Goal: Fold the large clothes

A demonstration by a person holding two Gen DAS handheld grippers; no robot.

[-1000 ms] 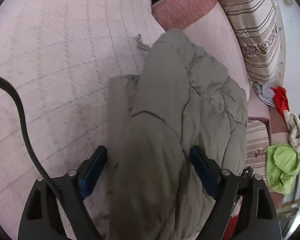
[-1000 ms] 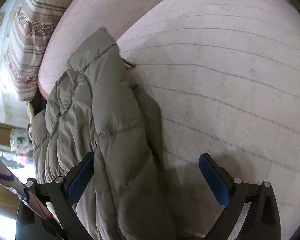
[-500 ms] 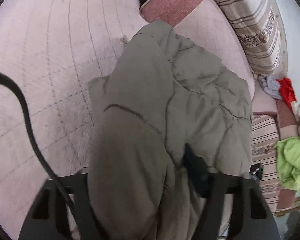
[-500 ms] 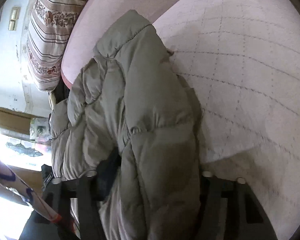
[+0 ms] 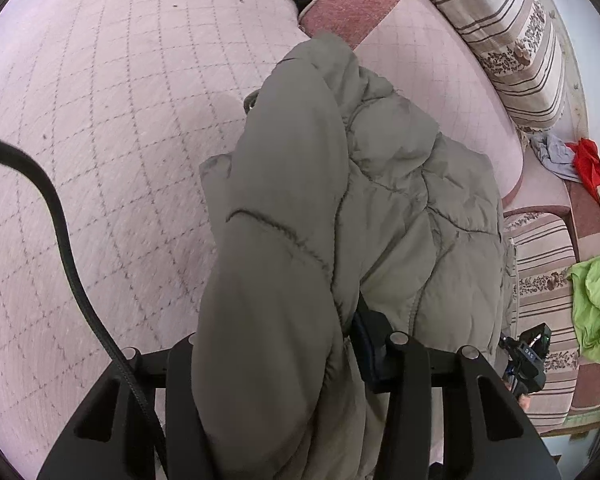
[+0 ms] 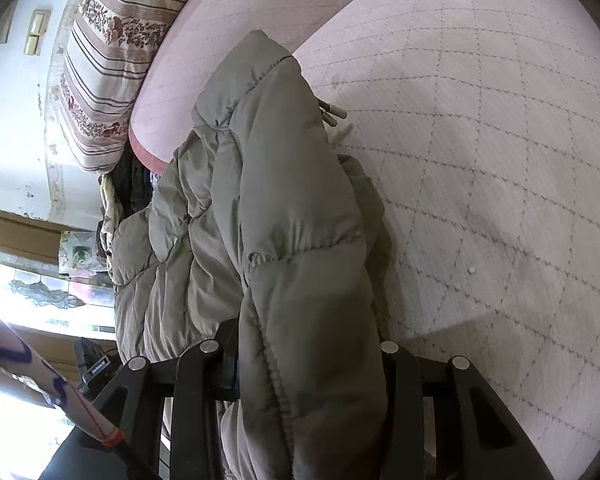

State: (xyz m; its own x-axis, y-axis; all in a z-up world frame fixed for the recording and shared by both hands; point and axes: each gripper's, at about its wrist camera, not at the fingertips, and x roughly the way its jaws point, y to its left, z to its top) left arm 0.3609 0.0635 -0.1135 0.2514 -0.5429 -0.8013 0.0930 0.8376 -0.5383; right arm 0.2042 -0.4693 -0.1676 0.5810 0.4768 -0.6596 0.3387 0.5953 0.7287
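Observation:
A grey-green quilted puffer jacket (image 5: 340, 208) lies bunched lengthwise on a pink quilted sofa seat (image 5: 100, 120). My left gripper (image 5: 276, 364) is shut on a thick fold of the jacket, and the cloth hides its left finger. In the right wrist view the same jacket (image 6: 284, 240) runs away from me. My right gripper (image 6: 304, 368) is shut on another fold of it, with the cloth bulging over both fingers. Two drawcord tips (image 6: 334, 114) stick out near the collar.
A striped floral cushion (image 5: 512, 40) and pink back cushion (image 5: 420, 60) stand behind the jacket. A lime green garment (image 5: 596, 308) and red and grey clothes (image 5: 580, 156) lie at the right. A black cable (image 5: 60, 220) crosses the left. A dark clothes pile (image 6: 132, 184) sits by the cushion.
Both grippers were open around the jacket a second ago. They have closed on its folds and lifted the cloth up toward the cameras.

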